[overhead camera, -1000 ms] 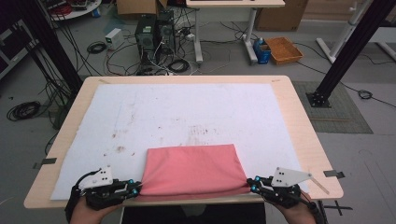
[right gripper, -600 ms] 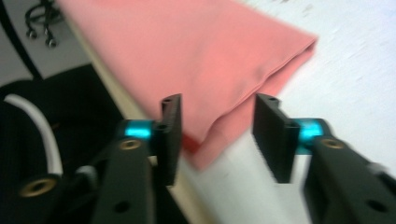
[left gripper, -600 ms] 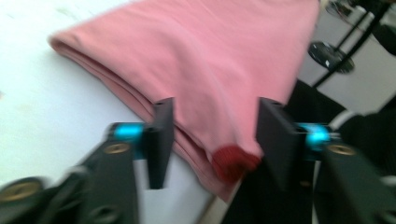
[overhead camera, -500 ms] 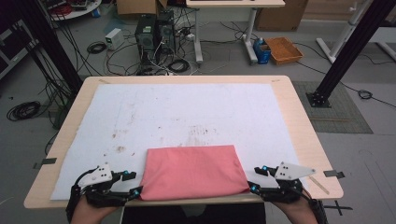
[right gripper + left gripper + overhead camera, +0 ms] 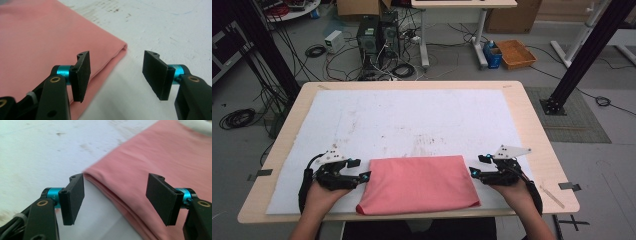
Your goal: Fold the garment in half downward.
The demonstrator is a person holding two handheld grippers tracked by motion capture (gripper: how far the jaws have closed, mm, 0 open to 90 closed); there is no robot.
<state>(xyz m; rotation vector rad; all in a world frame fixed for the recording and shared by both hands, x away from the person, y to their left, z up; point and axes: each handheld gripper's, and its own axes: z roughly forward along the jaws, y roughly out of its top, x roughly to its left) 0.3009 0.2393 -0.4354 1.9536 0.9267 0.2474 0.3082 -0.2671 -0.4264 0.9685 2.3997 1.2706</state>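
Note:
A folded pink cloth (image 5: 419, 183) lies flat on the white mat near the table's front edge. My left gripper (image 5: 362, 176) sits at the cloth's left edge, jaws open, with the layered fold of the cloth (image 5: 150, 165) running between and past them. At the cloth's right edge my right gripper (image 5: 473, 171) is open too. In the right gripper view the cloth (image 5: 37, 42) lies under the left jaw, and its corner sits just ahead of the gap. Neither gripper (image 5: 115, 197) (image 5: 116, 75) holds anything.
A stained white mat (image 5: 412, 120) covers most of the wooden table (image 5: 532, 125). Behind the table on the floor are computer towers (image 5: 374, 32), cables and an orange crate (image 5: 516, 52). A black frame post (image 5: 582, 55) stands at the right.
Both grippers have let go of the cloth's edges and pulled slightly outward. The cloth now lies flat, shifted a little away from the front edge.

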